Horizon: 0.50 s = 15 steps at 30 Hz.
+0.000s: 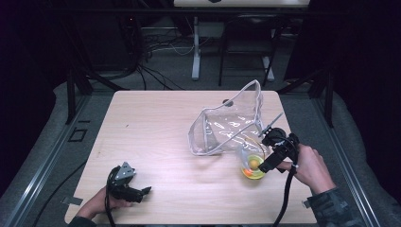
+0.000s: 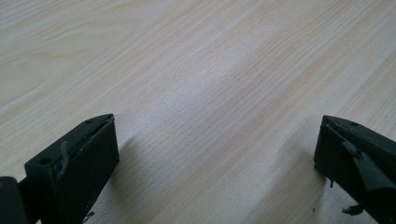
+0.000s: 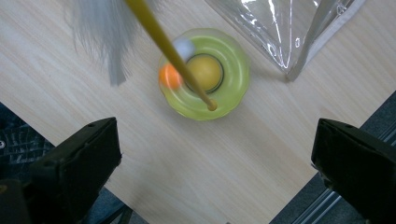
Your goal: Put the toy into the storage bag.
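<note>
A pale wooden table (image 1: pixel 156 137) stands in a dark room. My right gripper (image 3: pixel 215 154) hovers over a yellow-green toy (image 3: pixel 205 74) with small balls and a stick with a feather, its jaws spread wide and empty. The toy sits just beside a clear plastic pouch (image 1: pixel 227 125), outside it. My left gripper (image 1: pixel 142 191) rests well away, released. I judge packing hasn't happened yet.

quick count: one clear plastic bag (image 1: pixel 230 126), one yellow-green ring toy (image 3: pixel 204 73) with one yellow ball (image 3: pixel 205 71), one orange ball (image 3: pixel 168 77) and one white ball (image 3: pixel 185 45) in it, one yellow stick (image 3: pixel 166 45), two grippers
</note>
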Motion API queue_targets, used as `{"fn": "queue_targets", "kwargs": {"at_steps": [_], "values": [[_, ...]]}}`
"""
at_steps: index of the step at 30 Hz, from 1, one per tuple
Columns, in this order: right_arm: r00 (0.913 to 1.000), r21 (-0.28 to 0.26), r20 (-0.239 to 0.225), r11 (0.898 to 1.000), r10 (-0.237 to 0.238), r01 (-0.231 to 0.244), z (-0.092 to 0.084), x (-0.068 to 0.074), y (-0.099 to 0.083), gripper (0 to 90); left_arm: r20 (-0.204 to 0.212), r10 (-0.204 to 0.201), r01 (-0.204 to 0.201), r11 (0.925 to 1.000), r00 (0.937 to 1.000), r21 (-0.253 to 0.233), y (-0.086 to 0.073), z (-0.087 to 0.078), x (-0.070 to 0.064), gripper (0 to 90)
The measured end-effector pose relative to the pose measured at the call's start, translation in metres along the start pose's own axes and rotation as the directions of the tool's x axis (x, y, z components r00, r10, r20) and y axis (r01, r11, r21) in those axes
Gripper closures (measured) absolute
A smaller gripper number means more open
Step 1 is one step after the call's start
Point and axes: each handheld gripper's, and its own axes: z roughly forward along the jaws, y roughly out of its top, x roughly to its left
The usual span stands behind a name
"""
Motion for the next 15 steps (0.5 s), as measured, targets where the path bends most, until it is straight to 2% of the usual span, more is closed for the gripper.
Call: {"fn": "queue_targets", "kwargs": {"at_steps": [3,4,8,10,11,13,15], "values": [[1.0000,-0.005,0.003,1.000,0.000,0.000,-0.0014,0.0010,0.0021,1.2,0.001,0.001,-0.001,1.0000,1.0000,0.000,0.0000,0.0000,0.0001,0.0],[0.9998,0.003,0.018,1.000,-0.013,0.013,-0.0013,0.0012,0.0036,1.2,0.001,0.001,-0.001,1.0000,1.0000,0.000,0.0001,0.0000,0.0001,0.0],[0.9996,0.000,0.009,1.000,-0.028,0.028,-0.0015,0.0014,0.0064,2.0,0.003,-0.001,0.001,1.0000,1.0000,-0.001,0.0001,0.0003,0.0000,0.0],[0.9996,0.002,0.000,1.000,-0.027,0.027,-0.0020,0.0015,0.0070,3.0,0.003,-0.001,0.001,1.0000,1.0000,-0.001,0.0001,0.0003,0.0000,0.0],[0.9996,-0.002,-0.004,1.000,-0.027,0.027,-0.0029,0.0003,0.0074,6.2,0.000,0.000,0.000,1.0000,1.0000,-0.001,0.0001,0.0001,-0.0001,0.0],[0.9996,0.001,-0.004,1.000,-0.027,0.027,-0.0033,-0.0004,0.0076,5.9,-0.001,0.000,0.000,1.0000,1.0000,0.000,0.0000,-0.0001,-0.0003,0.0],[0.9998,-0.013,-0.018,1.000,-0.013,0.012,-0.0050,-0.0013,0.0075,9.0,-0.003,0.000,0.000,1.0000,1.0000,0.000,-0.0001,-0.0001,-0.0004,0.0]]}}
